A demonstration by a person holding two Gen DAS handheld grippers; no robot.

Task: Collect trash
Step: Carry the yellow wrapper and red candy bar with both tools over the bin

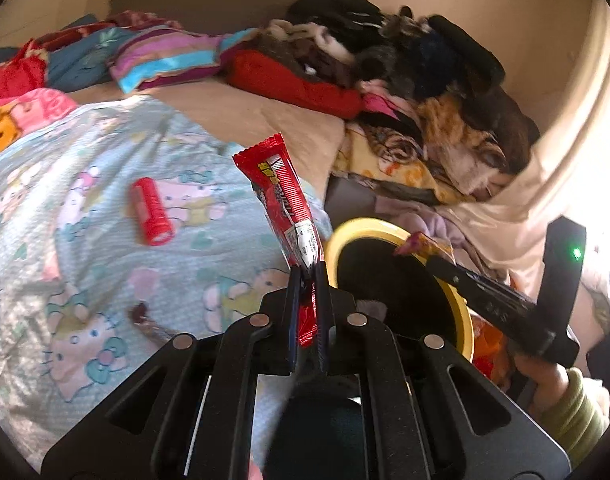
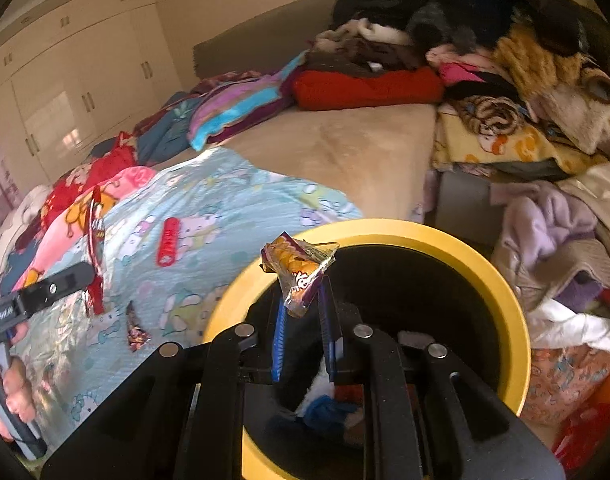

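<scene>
Left claw (image 1: 308,270): closed tight on the lower end of a long red wrapper (image 1: 283,196), which sticks upright out of the fingers above the bed, just left of the bin's rim.

Right claw (image 2: 305,300): partly closed, pinching a crumpled orange-and-purple snack wrapper (image 2: 297,272) between the blue pads (image 2: 280,332). The wrapper is held over the near-left rim of the yellow bin (image 2: 505,280); the bin has a black inside with some trash already at the bottom.

On the bed, on the light-blue cartoon-print blanket (image 1: 85,240): a red cylindrical item (image 1: 151,211) lying flat, well apart from both claws, and a small dark torn wrapper (image 2: 136,330) nearer the blanket edge.

Pile of clothes (image 1: 405,68) at the far side of the bed.
</scene>
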